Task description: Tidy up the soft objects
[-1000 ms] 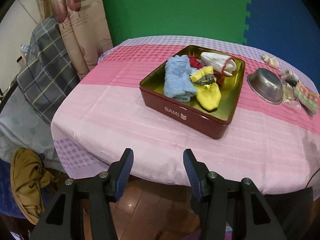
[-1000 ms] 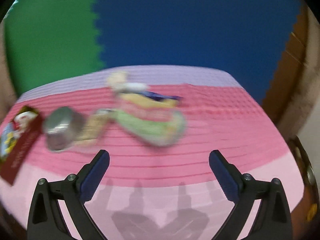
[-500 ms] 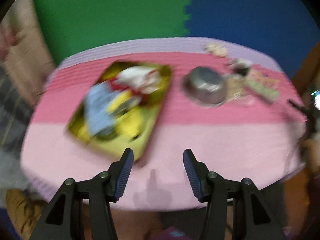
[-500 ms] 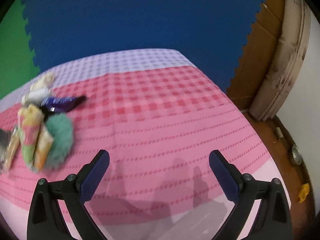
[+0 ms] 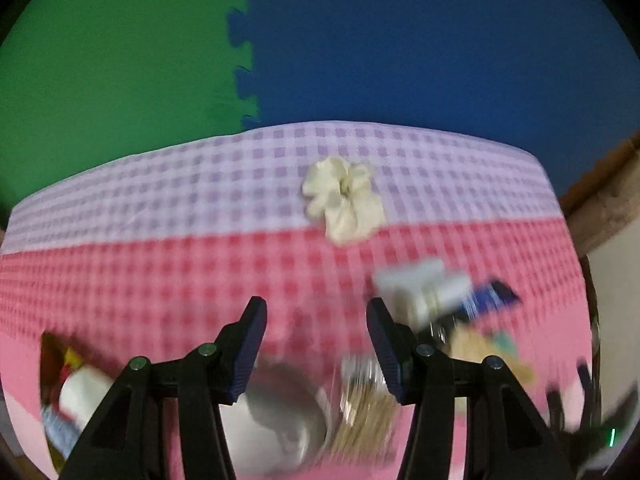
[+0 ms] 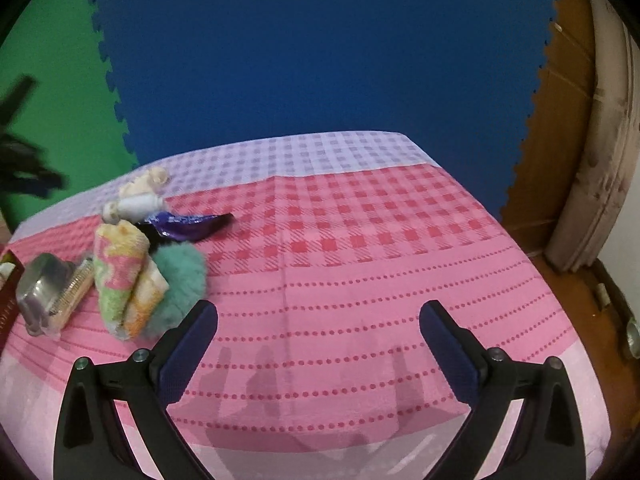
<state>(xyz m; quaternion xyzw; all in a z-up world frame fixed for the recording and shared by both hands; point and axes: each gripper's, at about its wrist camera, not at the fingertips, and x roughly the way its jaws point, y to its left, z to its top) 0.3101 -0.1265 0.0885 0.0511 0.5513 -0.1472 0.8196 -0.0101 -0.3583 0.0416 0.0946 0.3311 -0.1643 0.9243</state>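
My left gripper (image 5: 316, 320) hangs open and empty over the pink cloth, pointing steeply down. A cream scrunchie (image 5: 344, 204) lies beyond it on the lilac band. Blurred below it are a steel bowl (image 5: 288, 400) and, at the lower left, the red tin (image 5: 50, 354) holding a white sock (image 5: 80, 396). My right gripper (image 6: 318, 312) stands wide open over bare cloth. To its left lie a rolled pastel towel (image 6: 120, 276), a teal fluffy ball (image 6: 180, 280) and the cream scrunchie (image 6: 146, 182).
A small white bottle (image 6: 136, 202), a purple wrapper (image 6: 188, 226), the steel bowl (image 6: 40, 284) and a packet of sticks (image 6: 74, 292) sit among the soft things. The table's right edge (image 6: 532, 264) drops to the wooden floor. Green and blue foam mats back the table.
The left wrist view swept right, from the tin across the bowl to the scrunchie. The right view first swung right, pushing the pile to its left side, then held still. Both grippers stayed open.
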